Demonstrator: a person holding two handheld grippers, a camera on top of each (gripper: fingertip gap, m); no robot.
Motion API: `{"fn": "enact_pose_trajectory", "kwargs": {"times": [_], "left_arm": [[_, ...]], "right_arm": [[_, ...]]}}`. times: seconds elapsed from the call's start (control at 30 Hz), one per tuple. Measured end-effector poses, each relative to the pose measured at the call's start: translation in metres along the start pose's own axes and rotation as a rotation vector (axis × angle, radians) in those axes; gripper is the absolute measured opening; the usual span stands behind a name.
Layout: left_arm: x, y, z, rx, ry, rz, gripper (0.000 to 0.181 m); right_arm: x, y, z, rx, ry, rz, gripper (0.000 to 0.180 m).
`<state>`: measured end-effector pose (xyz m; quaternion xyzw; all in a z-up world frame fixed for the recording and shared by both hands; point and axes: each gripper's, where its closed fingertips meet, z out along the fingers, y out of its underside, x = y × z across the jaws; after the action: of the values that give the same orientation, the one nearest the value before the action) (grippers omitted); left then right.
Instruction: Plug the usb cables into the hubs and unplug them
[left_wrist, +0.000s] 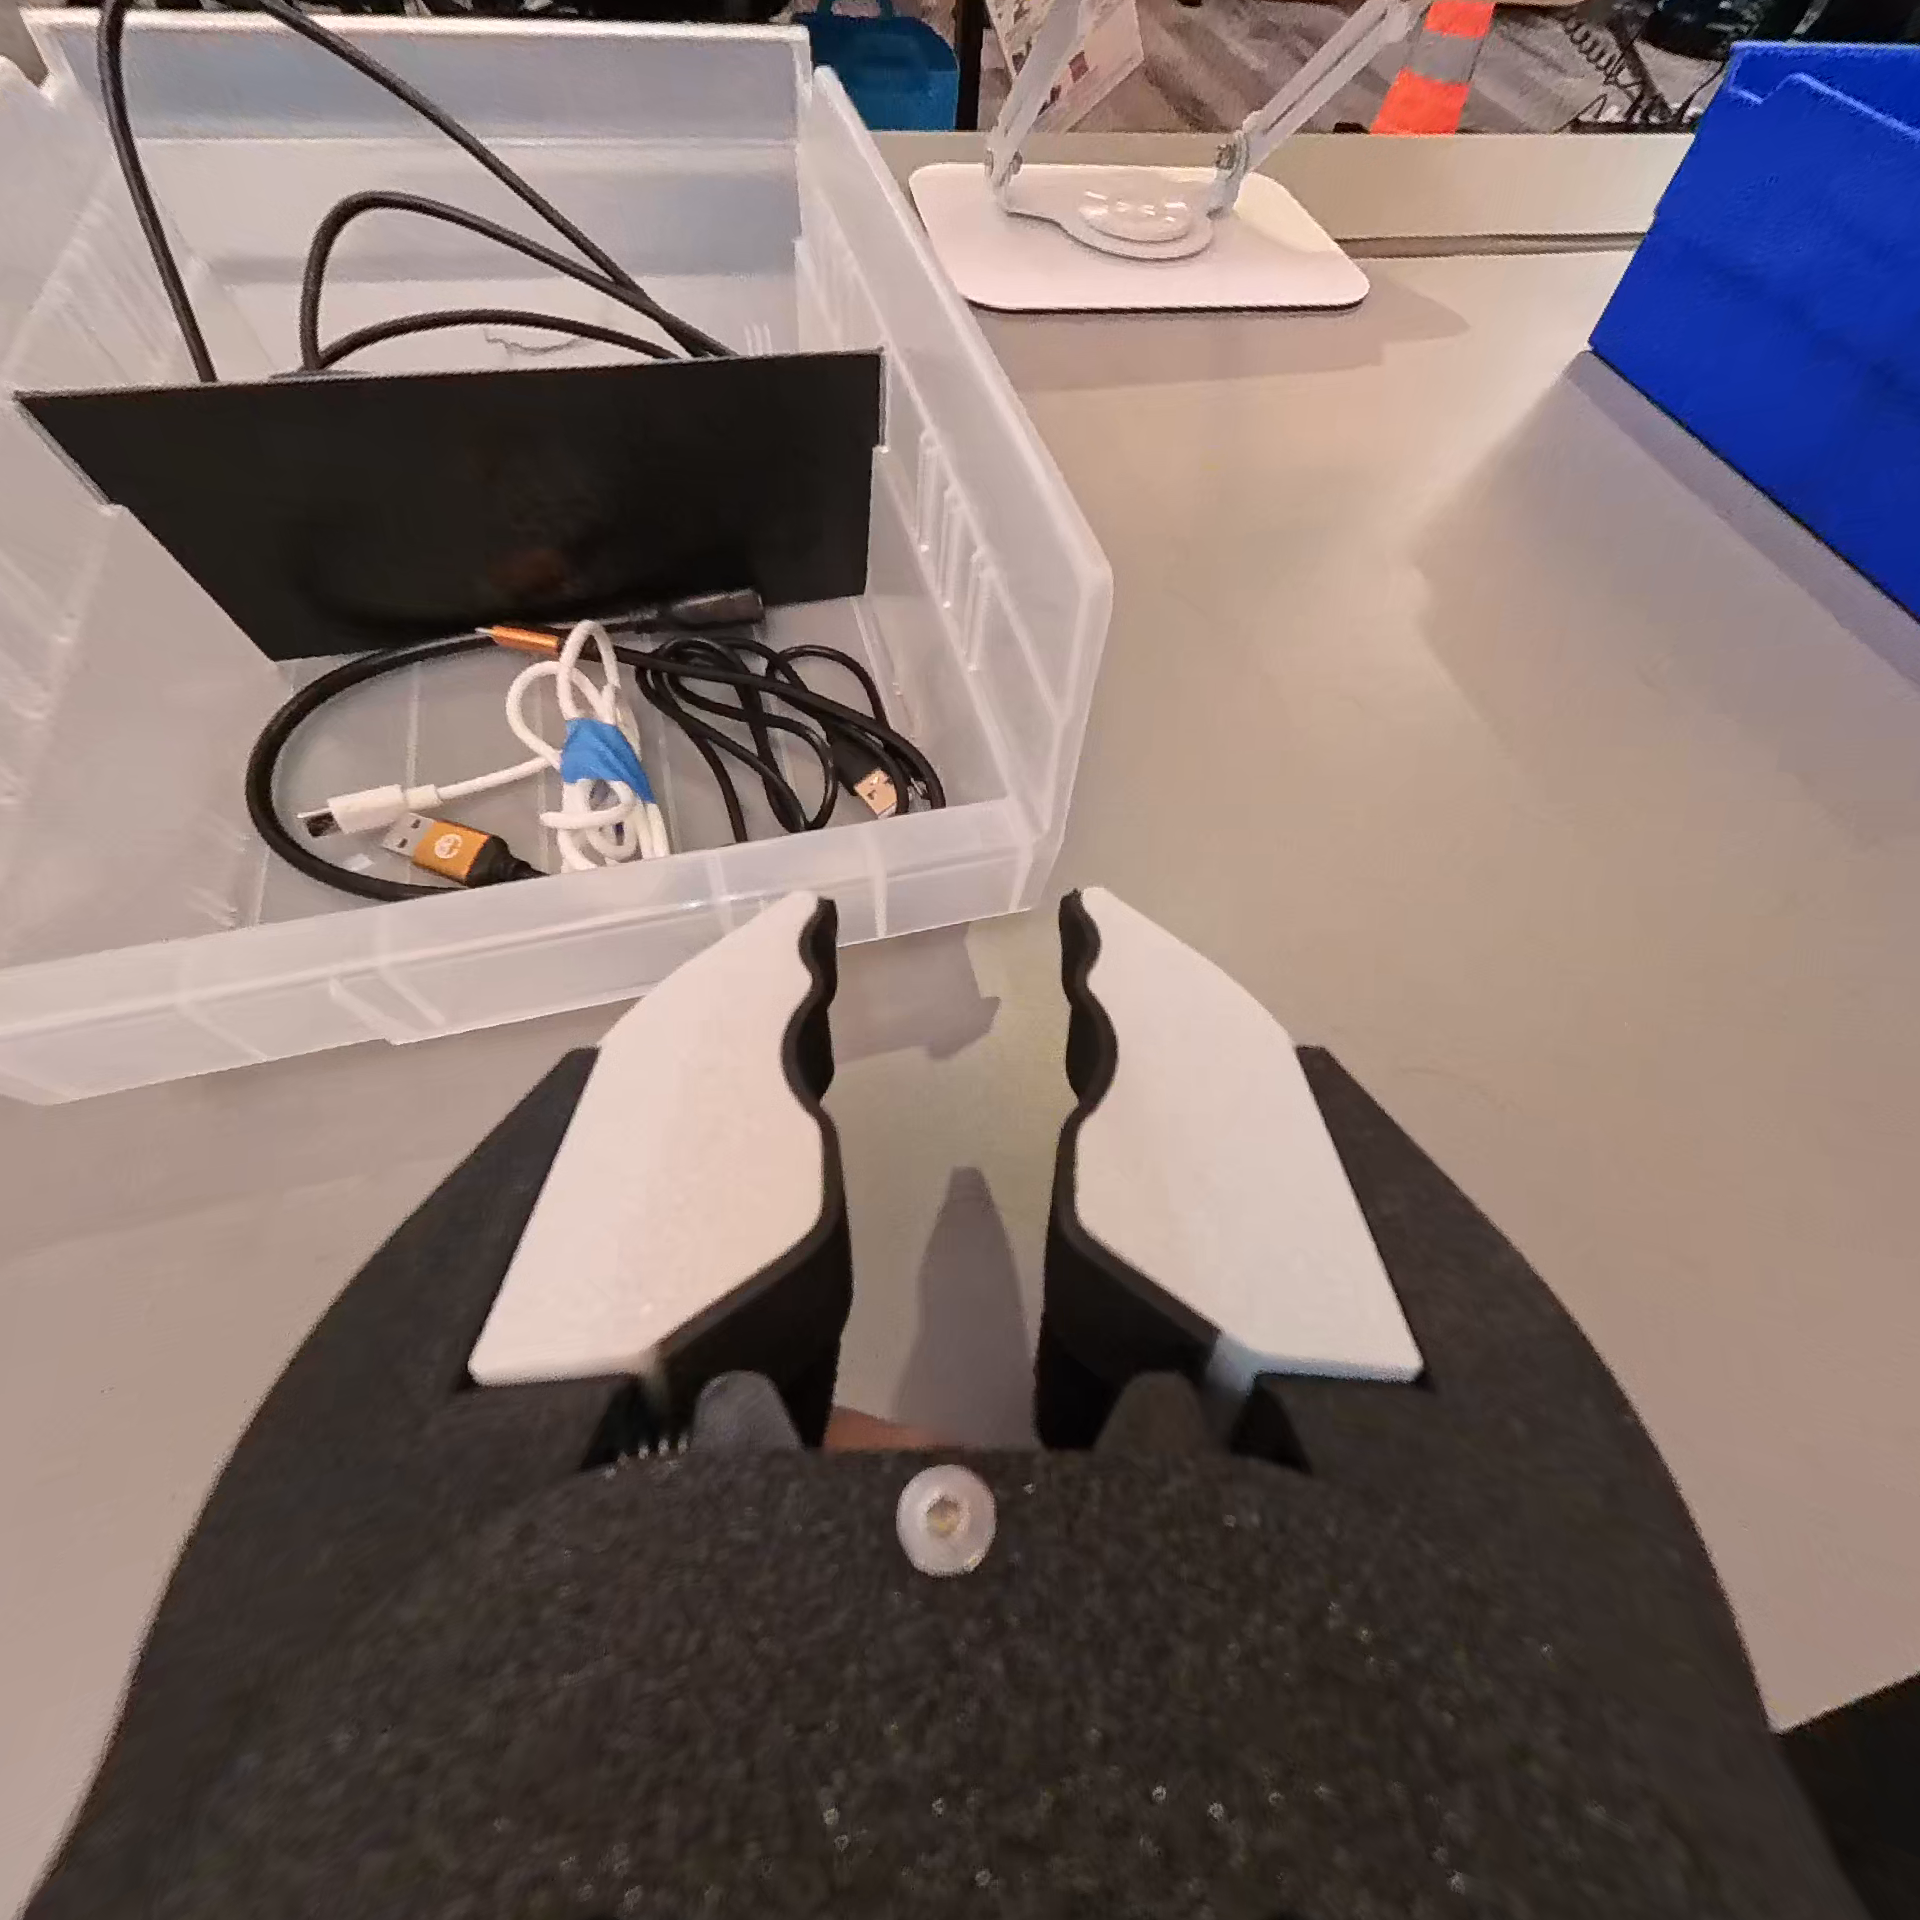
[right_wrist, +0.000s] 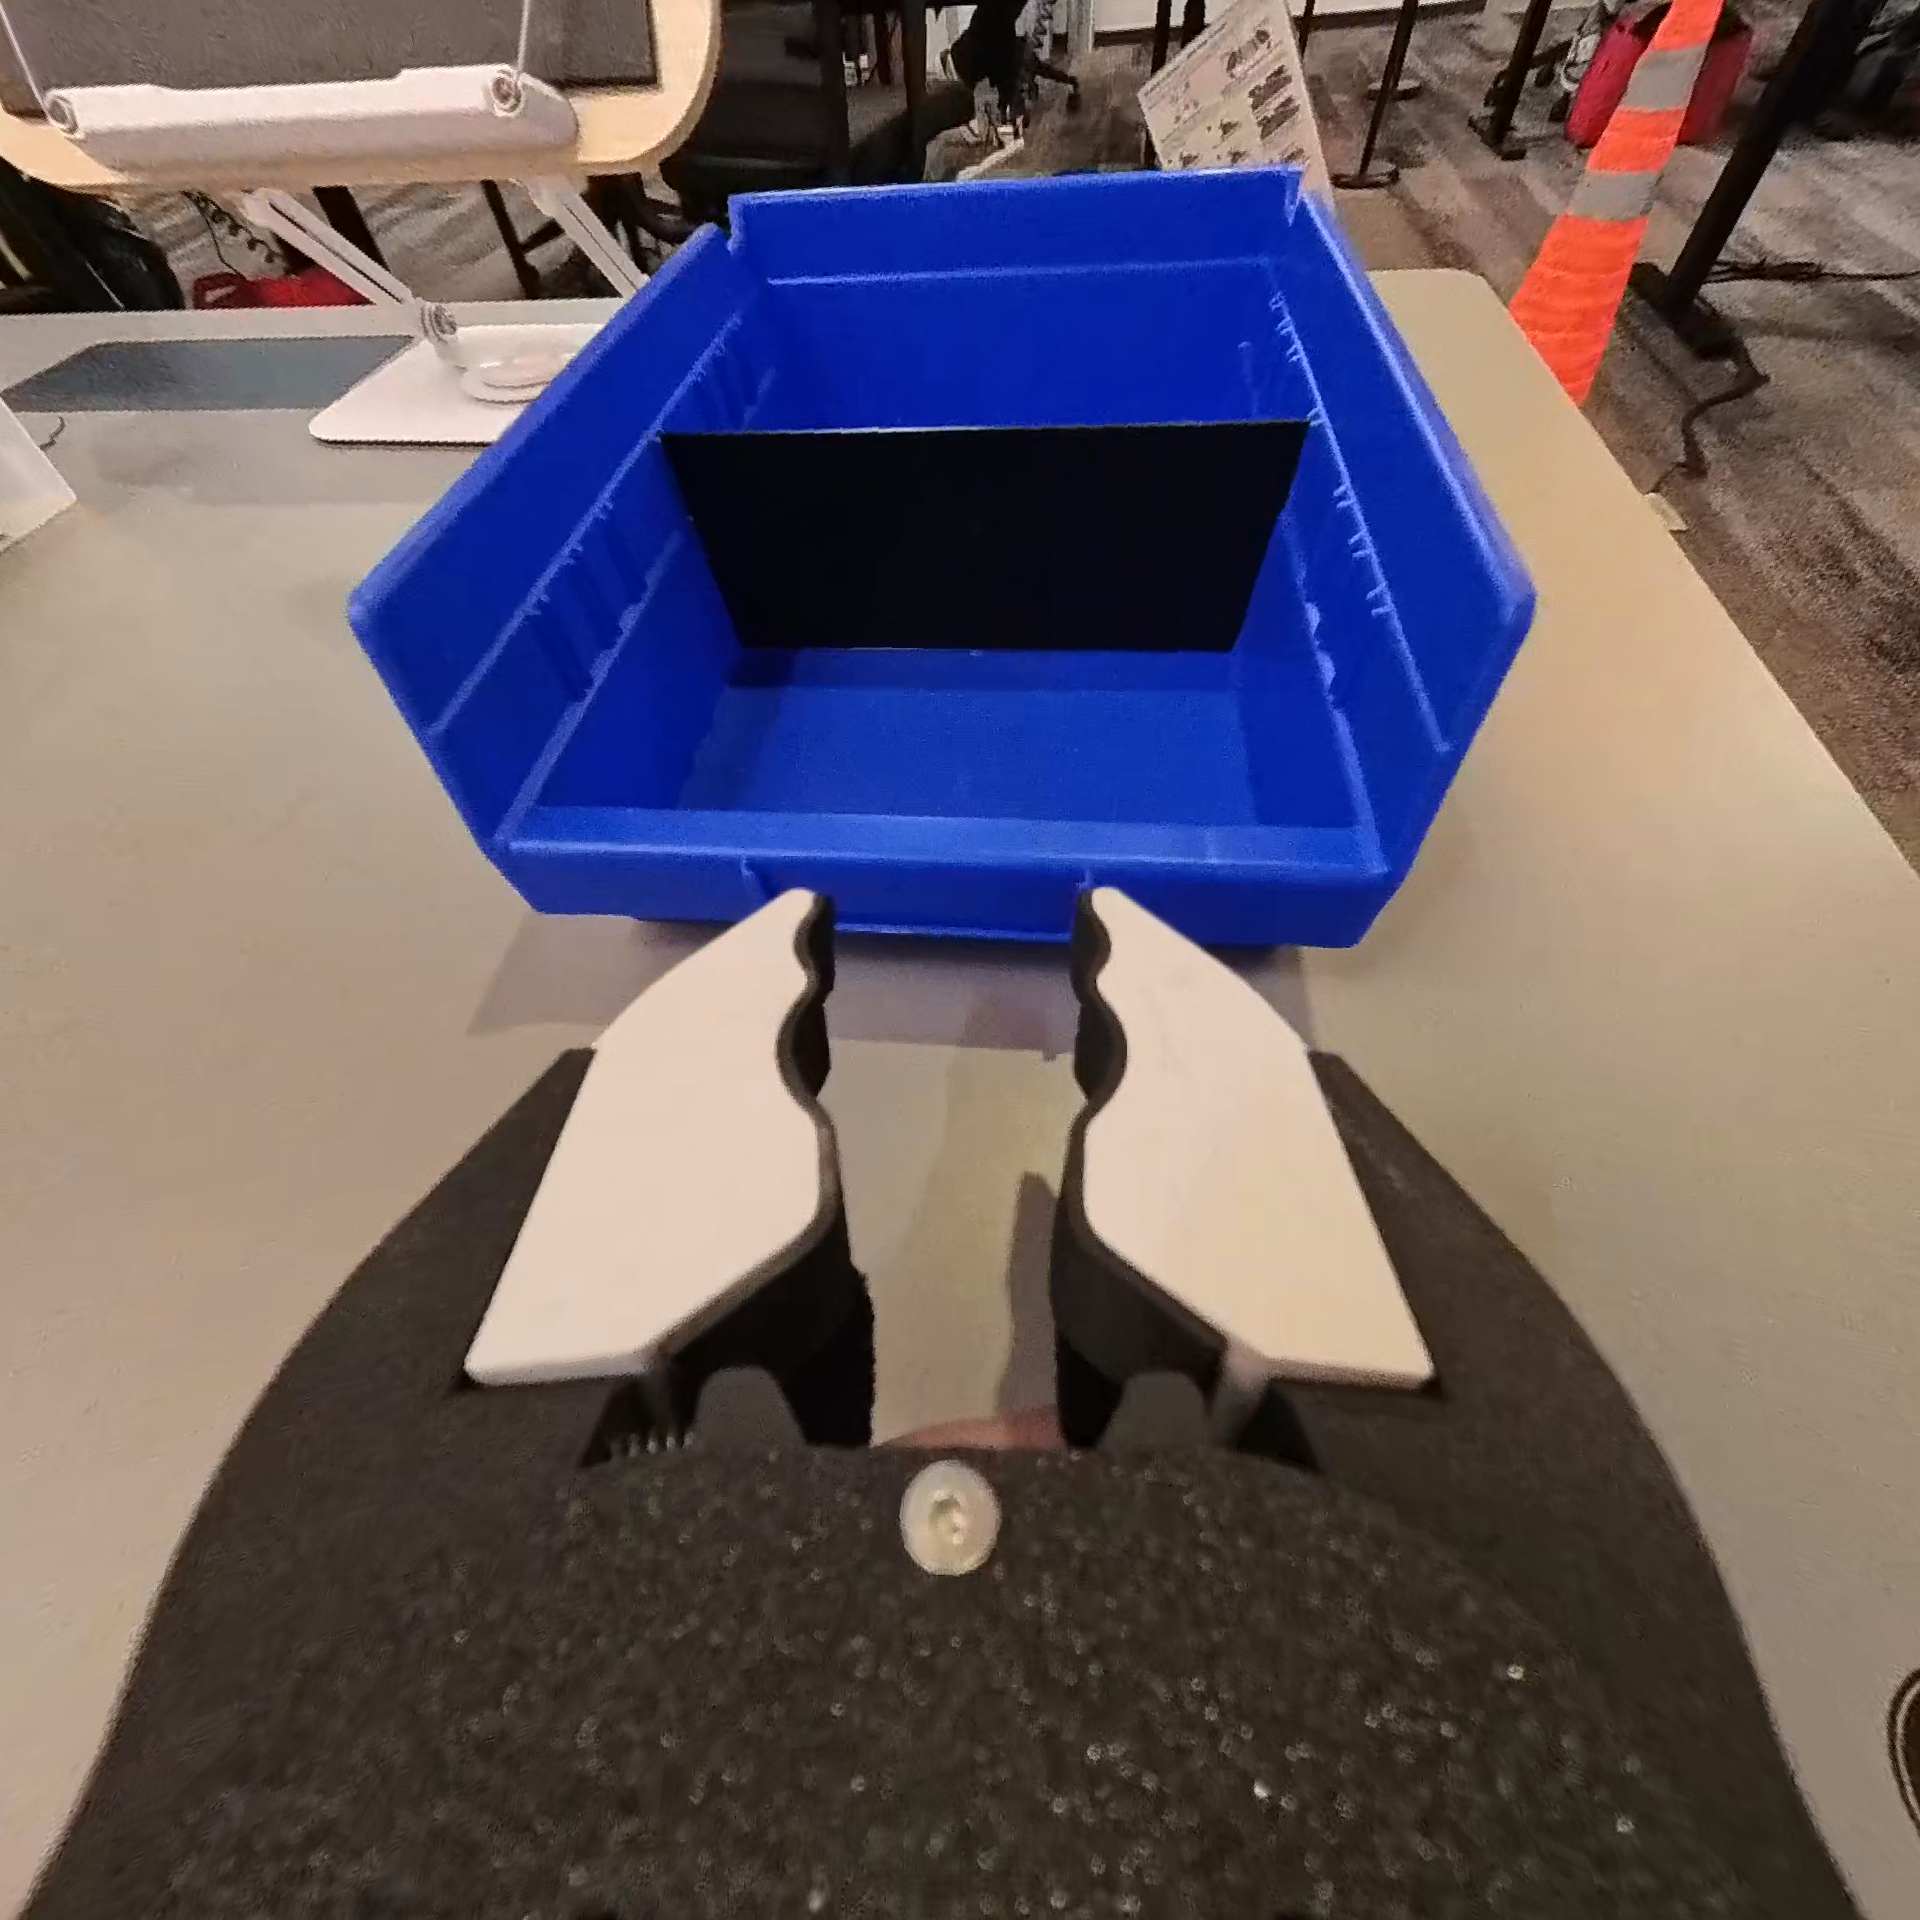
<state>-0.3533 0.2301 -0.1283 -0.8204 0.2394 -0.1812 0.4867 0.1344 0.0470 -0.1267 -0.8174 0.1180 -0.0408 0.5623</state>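
L gripper (left_wrist: 948, 914): fingers apart, empty, near clear bin (left_wrist: 1049, 665).
R gripper (right_wrist: 951, 909): released, empty, facing blue bin (right_wrist: 436, 665).
Risk: tangled usb cables (left_wrist: 582, 758) may drag neighbours out w/ one pull.

White fingers (left_wrist: 675, 1143) with wavy black pads, speckled black body, seemingly clear screw (right_wrist: 950, 1528).

cables (left_wrist: 582, 748) in bin (left_wrist: 1039, 665), before divider (left_wrist: 468, 499)

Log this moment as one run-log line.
left gripper open, empty | right gripper open, empty | cables in clear bin | blue bin front empty
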Motion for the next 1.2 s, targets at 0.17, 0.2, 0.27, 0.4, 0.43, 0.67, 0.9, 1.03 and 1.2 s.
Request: {"fn": "enact_pose_trajectory", "kwargs": {"times": [0.17, 0.2, 0.27, 0.4, 0.43, 0.67, 0.9, 1.03, 1.2], "left_arm": [[0.000, 0.003, 0.002, -0.015, 0.020, -0.018, 0.041], [0.000, 0.004, 0.002, -0.018, 0.025, -0.024, 0.041], [-0.001, 0.005, 0.003, -0.025, 0.029, -0.031, 0.041], [-0.002, 0.005, 0.003, -0.024, 0.032, -0.044, 0.041], [-0.001, 0.005, 0.003, -0.024, 0.035, -0.046, 0.041], [0.001, 0.007, 0.005, -0.038, 0.047, -0.039, 0.042], [0.003, 0.009, 0.005, -0.042, 0.071, -0.060, 0.042], [0.004, 0.009, 0.007, -0.045, 0.082, -0.067, 0.042], [0.002, 0.009, 0.007, -0.045, 0.079, -0.069, 0.042]], "right_arm": [[-0.001, 0.001, 0.001, -0.003, -0.025, 0.029, 0.039], [-0.001, 0.002, 0.001, -0.007, -0.025, 0.026, 0.039], [0.000, 0.002, 0.002, -0.010, -0.017, 0.012, 0.039], [-0.001, 0.004, 0.004, -0.023, -0.010, -0.022, 0.039], [-0.002, 0.005, 0.005, -0.027, -0.013, -0.026, 0.039], [-0.008, 0.008, 0.009, -0.045, -0.033, -0.050, 0.037], [-0.011, 0.009, 0.010, -0.049, -0.042, -0.050, 0.035], [-0.013, 0.007, 0.010, -0.041, -0.033, -0.063, 0.037], [-0.024, 0.006, 0.010, -0.032, -0.060, -0.082, 0.038]]}}
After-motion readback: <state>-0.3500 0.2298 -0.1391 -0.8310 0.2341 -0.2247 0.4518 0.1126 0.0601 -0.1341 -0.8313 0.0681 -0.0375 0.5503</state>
